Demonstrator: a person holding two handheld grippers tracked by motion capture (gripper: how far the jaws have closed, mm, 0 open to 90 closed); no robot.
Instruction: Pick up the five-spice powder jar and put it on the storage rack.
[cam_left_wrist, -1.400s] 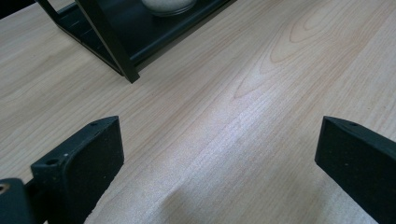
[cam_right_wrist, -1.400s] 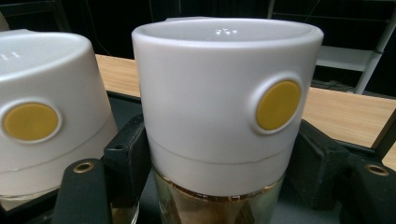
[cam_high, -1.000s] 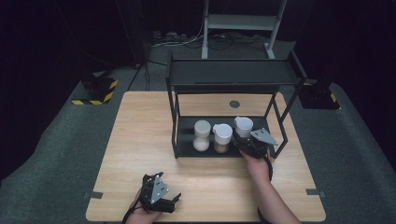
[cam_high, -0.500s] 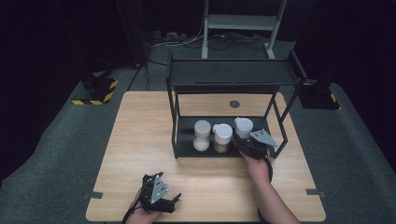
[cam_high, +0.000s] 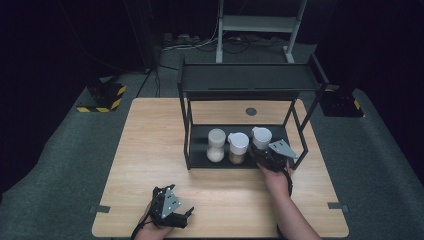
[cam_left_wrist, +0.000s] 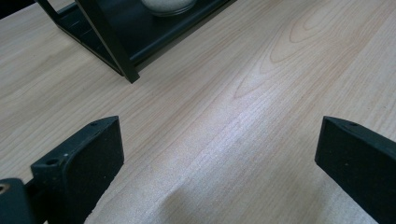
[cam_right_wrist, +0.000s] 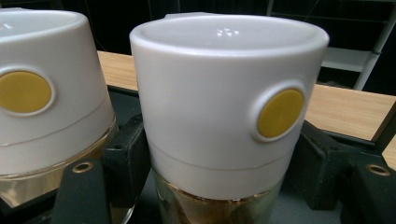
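A glass jar (cam_right_wrist: 224, 107) with a white cap and a yellow dot stands at the right end of the black rack's lower shelf (cam_high: 200, 159). In the high view this jar (cam_high: 261, 137) has my right gripper (cam_high: 263, 156) shut on its glass body, below the cap. The right gripper view puts my right gripper (cam_right_wrist: 219, 186) with one black finger (cam_right_wrist: 128, 154) pressed on each side of the jar. A matching jar (cam_right_wrist: 42, 107) stands close on its left. My left gripper (cam_high: 185, 217) rests low near the table's front edge. Its jaws (cam_left_wrist: 219, 154) stand open over bare wood.
The two-level black rack (cam_high: 247, 80) stands at the back middle of the wooden table (cam_high: 150, 150). On its lower shelf are a middle jar (cam_high: 238, 146) and a leftmost jar (cam_high: 216, 145) with pale contents. A rack leg (cam_left_wrist: 112, 51) stands ahead of the left gripper.
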